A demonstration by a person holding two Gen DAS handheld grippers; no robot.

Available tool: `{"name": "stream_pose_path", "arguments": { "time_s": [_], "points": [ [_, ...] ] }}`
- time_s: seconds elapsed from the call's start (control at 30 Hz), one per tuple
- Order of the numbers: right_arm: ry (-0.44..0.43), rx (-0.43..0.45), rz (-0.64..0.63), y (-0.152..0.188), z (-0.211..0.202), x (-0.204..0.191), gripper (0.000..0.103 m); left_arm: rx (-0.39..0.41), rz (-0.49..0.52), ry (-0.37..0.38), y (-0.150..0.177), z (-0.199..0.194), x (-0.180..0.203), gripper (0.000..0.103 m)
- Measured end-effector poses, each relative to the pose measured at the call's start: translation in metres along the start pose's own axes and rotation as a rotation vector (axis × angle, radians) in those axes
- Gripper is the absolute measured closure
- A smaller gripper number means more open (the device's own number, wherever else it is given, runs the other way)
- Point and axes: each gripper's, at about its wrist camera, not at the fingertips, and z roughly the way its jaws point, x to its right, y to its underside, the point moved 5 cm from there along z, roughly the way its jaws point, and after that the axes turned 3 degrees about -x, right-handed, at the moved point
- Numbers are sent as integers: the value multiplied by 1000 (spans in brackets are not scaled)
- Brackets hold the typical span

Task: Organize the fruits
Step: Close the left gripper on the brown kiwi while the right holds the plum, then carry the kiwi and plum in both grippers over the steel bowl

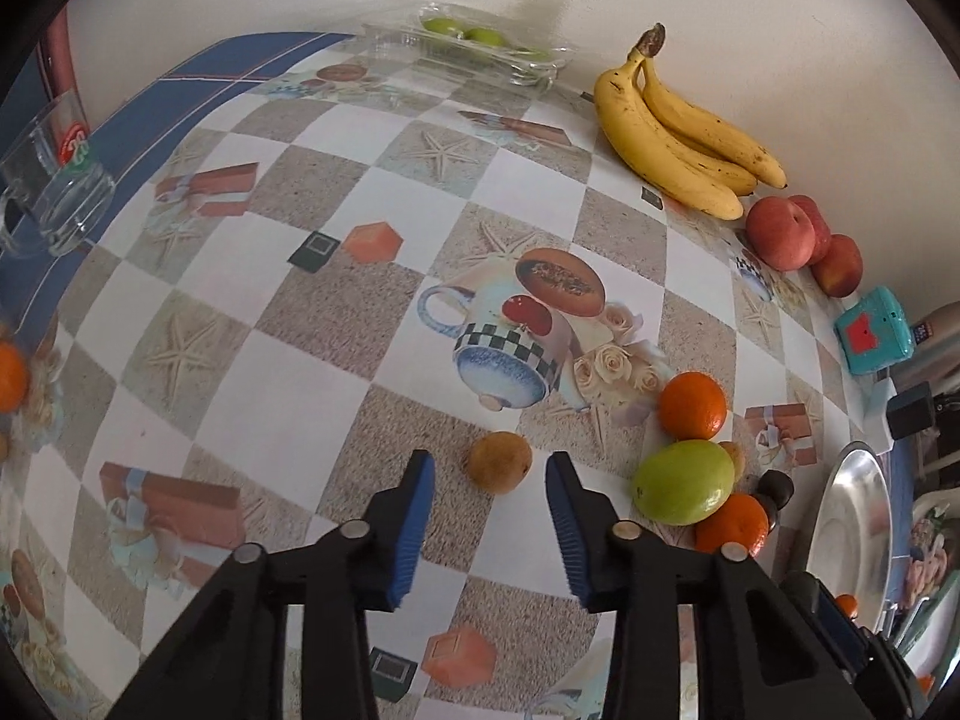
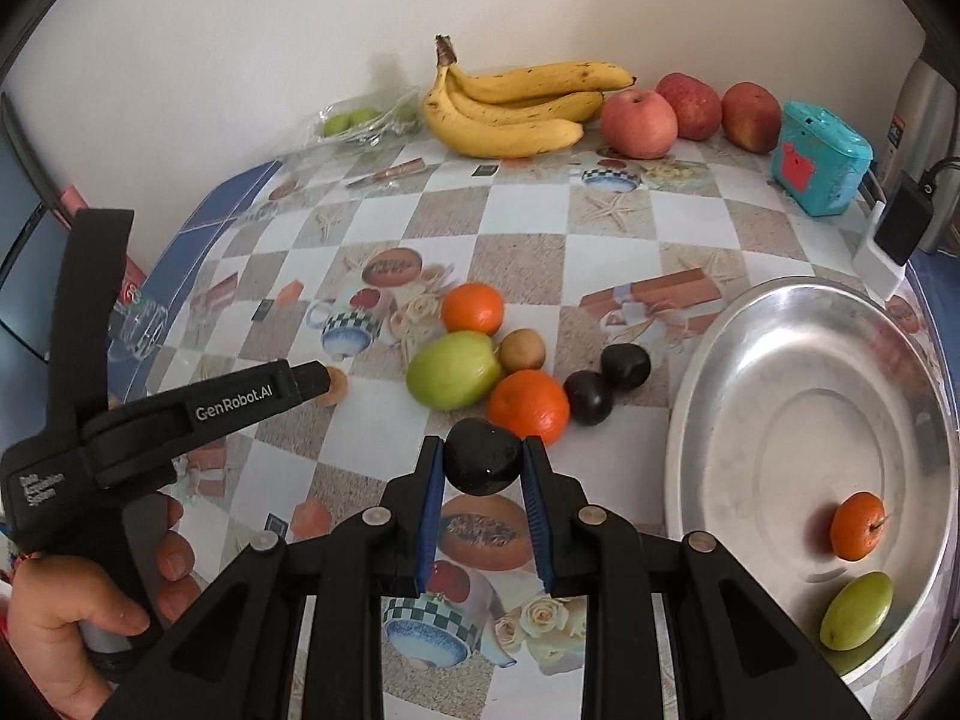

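My right gripper [image 2: 483,450] is shut on a dark plum [image 2: 483,465], held above the patterned tablecloth. Beyond it lie two more plums [image 2: 606,384], two oranges [image 2: 528,405], a green fruit [image 2: 453,369] and a small brown fruit [image 2: 522,350]. To the right, the metal bowl [image 2: 750,330] holds an orange [image 2: 858,525] and a green fruit [image 2: 855,609]. My left gripper [image 1: 489,459] is open, its blue pads on either side of another small brown fruit [image 1: 500,461] without touching it. A person's hand [image 2: 78,618] holds the left gripper [image 2: 312,378].
Bananas [image 2: 510,108] and red apples [image 2: 639,123] line the back wall, next to a teal box [image 2: 822,159]. A clear plastic tray [image 1: 480,54] with green fruits sits at the far back. A glass mug [image 1: 54,180] stands at the left table edge.
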Motion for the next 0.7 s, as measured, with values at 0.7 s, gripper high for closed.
{"name": "stream_pose_path", "arguments": {
  "time_s": [0.7],
  "points": [
    [-15,12,58,-7,-7,17,77,8,34,-7,-5,-5,10,84]
  ]
}}
